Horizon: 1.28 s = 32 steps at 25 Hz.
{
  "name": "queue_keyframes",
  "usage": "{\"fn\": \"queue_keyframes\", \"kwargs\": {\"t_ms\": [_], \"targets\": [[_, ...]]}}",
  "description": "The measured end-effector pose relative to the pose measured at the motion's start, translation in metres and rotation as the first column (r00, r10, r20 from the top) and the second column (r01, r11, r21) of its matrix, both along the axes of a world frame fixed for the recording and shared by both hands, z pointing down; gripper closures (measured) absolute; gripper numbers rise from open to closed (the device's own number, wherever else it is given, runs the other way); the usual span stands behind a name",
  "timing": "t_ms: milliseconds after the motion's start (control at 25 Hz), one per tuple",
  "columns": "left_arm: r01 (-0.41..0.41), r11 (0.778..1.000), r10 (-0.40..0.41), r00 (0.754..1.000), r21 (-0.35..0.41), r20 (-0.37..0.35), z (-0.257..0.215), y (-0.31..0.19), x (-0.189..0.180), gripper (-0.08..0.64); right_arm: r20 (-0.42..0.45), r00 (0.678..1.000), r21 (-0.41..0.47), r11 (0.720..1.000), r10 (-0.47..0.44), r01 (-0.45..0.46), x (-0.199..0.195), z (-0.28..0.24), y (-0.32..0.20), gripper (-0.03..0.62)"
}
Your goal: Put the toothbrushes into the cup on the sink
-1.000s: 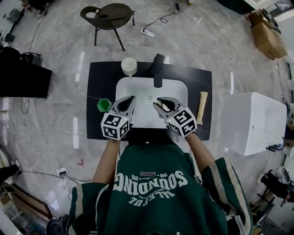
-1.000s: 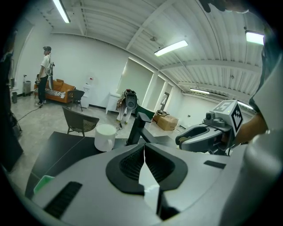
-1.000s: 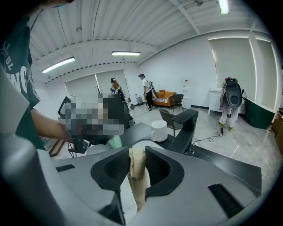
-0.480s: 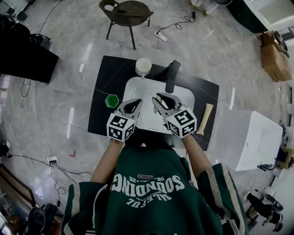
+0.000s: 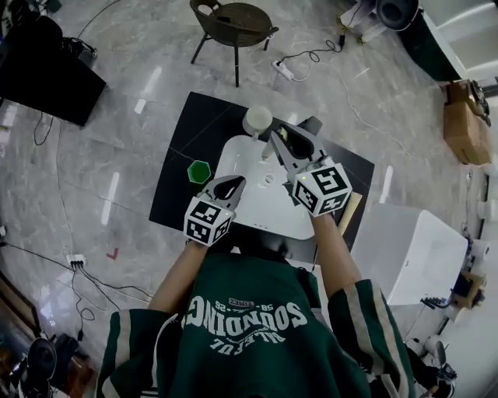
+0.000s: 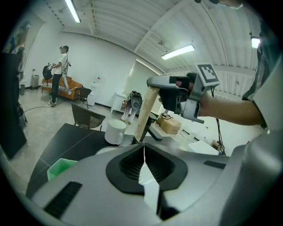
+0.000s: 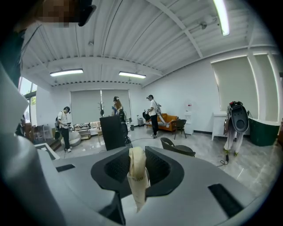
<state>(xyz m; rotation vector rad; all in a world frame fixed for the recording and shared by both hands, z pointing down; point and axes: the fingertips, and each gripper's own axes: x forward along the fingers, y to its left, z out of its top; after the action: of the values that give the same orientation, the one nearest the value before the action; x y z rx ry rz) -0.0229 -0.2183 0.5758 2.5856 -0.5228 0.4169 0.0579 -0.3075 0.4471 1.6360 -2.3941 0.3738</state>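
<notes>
Toothbrush [image 7: 136,174] pinched by fingers of right gripper [image 5: 279,137] near cup [image 5: 257,119]; left gripper [image 6: 143,148] fingers pressed together.

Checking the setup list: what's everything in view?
sink: one, white, in black counter
white cup: one, white, behind sink
green container: one, green, counter left of sink
faucet: one, black, behind sink
held toothbrush: one, beige wrapper, in right gripper
loose toothbrush: one, beige wrapper, counter right of sink
chair: one, dark, floor beyond counter
people: several, far across room
left gripper: one, grey, shut, empty, over sink
right gripper: one, grey, shut on held toothbrush
</notes>
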Motion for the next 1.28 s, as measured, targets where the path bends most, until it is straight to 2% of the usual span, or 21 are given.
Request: {"fn": "queue_keyframes", "kwargs": {"t_ms": [200, 440, 720, 960, 1280], "targets": [[0.008, 1.0, -0.008, 1.0, -0.016, -0.003, 0.004, 0.001, -0.01, 0.546, 0.045, 0.995, 0.057, 0.994, 0.092, -0.094, 0.016, -0.014, -0.05, 0.48], [0.004, 0.999, -0.003, 1.0, -0.045, 0.013, 0.014, 0.009, -0.024, 0.546, 0.101, 0.97, 0.084, 0.969, 0.222, -0.231, 0.041, -0.008, -0.086, 0.48], [0.0, 0.998, 0.001, 1.0, -0.058, 0.019, 0.019, 0.006, -0.033, 0.546, 0.04, 0.959, 0.003, 0.96, 0.279, -0.28, 0.043, 0.034, -0.096, 0.479], [-0.007, 0.999, 0.008, 1.0, -0.054, 0.019, 0.019, -0.003, -0.036, 0.546, 0.052, 0.96, -0.093, 0.958, 0.276, -0.271, 0.031, 0.063, -0.09, 0.479], [-0.031, 0.998, 0.032, 0.999, -0.05, 0.016, 0.019, -0.003, -0.035, 0.546, 0.034, 0.953, -0.139, 0.945, 0.302, -0.295, 0.029, 0.077, -0.068, 0.477]]}}
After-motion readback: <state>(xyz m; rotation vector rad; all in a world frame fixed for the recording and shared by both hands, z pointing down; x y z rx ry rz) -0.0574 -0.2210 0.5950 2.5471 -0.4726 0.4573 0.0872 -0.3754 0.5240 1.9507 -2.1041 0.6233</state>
